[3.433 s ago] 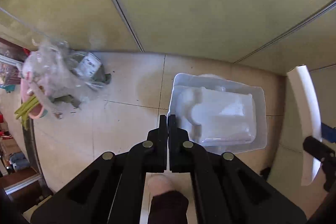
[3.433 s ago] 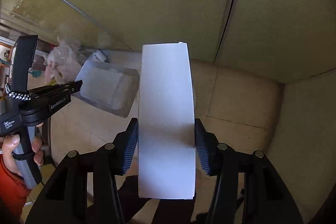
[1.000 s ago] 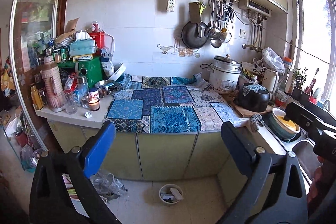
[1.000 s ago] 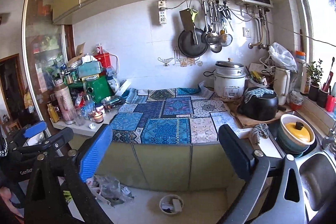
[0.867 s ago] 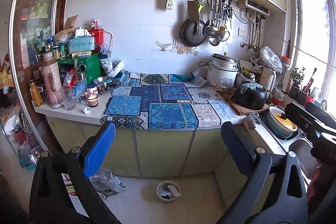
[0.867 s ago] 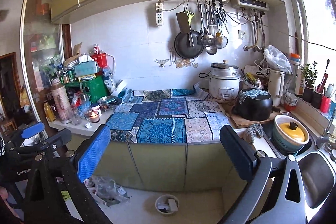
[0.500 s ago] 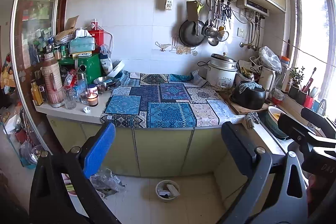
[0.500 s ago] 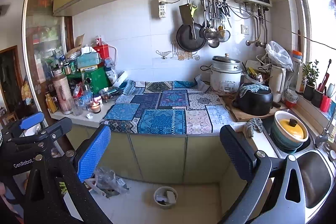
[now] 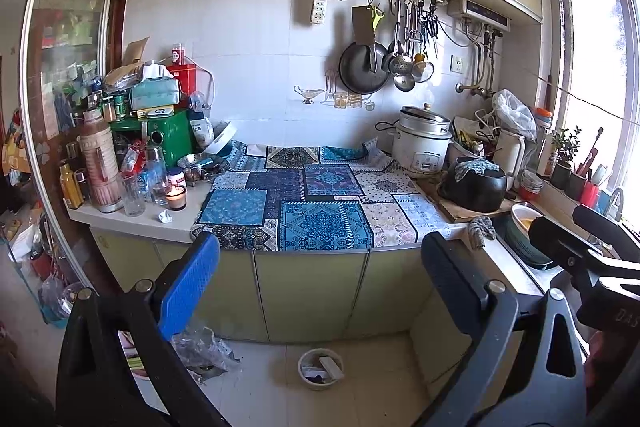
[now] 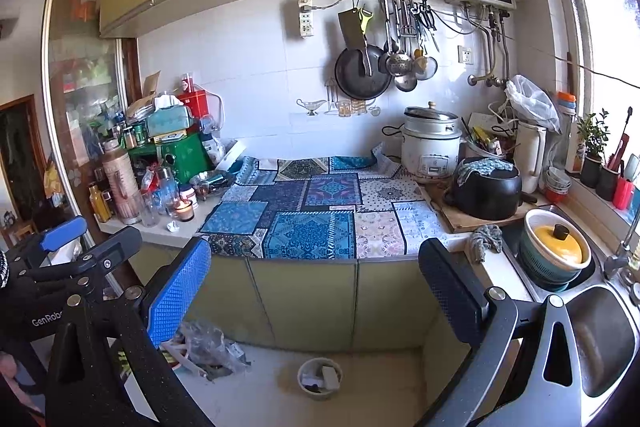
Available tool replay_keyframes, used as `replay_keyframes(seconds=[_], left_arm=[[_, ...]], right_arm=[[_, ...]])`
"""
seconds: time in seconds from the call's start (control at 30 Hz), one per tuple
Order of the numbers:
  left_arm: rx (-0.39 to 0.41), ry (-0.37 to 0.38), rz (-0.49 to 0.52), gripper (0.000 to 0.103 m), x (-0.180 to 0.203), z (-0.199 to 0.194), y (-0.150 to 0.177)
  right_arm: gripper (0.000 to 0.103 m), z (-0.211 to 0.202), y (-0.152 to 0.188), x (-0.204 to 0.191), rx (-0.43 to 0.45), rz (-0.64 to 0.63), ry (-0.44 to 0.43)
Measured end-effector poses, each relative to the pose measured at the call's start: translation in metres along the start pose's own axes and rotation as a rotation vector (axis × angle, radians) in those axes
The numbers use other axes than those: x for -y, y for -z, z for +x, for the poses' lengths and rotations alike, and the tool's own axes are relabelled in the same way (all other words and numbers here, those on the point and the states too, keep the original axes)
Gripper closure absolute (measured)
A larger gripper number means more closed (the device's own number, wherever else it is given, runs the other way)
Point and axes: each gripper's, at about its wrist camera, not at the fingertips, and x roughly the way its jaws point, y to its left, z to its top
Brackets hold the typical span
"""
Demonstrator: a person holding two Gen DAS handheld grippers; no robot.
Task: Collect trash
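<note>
Left gripper point(image 9: 320, 287): jaws spread wide, nothing between them, held level and facing the kitchen surface point(image 9: 132, 223).

Right gripper point(image 10: 316, 287): likewise wide open and empty, facing the same way, to the right of the left one.

Trash, item 1: crumpled white scrap point(image 9: 164, 215) on the bare left end of the surface, just beside the lit candle point(image 9: 176, 195) and near the drinking glasses point(image 9: 132, 194). Balled up, so no clear long axis or heading can be read.

Trash, item 2: clear plastic bag point(image 9: 204, 351) of mixed refuse on the floor at the foot of the cabinets, partly hidden behind the left gripper's blue pad. It sprawls roughly left to right along the cabinet base; its mouth cannot be made out.

Trash, item 3: small round bin point(image 10: 320, 380) on the floor tiles, upright, mouth facing up, with boxy scraps inside. Being round, it has no long axis.

Other: patchwork cloth point(image 9: 304, 203) over the middle of the surface; rice cooker point(image 9: 424, 143) and black pot point(image 9: 476, 183) to the right.

Risks, as judged: a reach for the scrap could brush the candle flame or topple a glass, given how closely they stand. The limp bag could sag or spill if pinched at one spot. Both floor items sit low behind the gripper fingers, so the approach may be partly blind.
</note>
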Motion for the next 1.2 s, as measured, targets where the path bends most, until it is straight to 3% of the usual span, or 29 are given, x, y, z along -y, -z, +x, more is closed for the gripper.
replay_keyframes(seconds=[1.2], left_arm=[[0.009, 0.007, -0.005, 0.001, 0.001, 0.003, -0.004]], right_arm=[[0.0, -0.005, -0.005, -0.017, 0.009, 0.02, 0.016]])
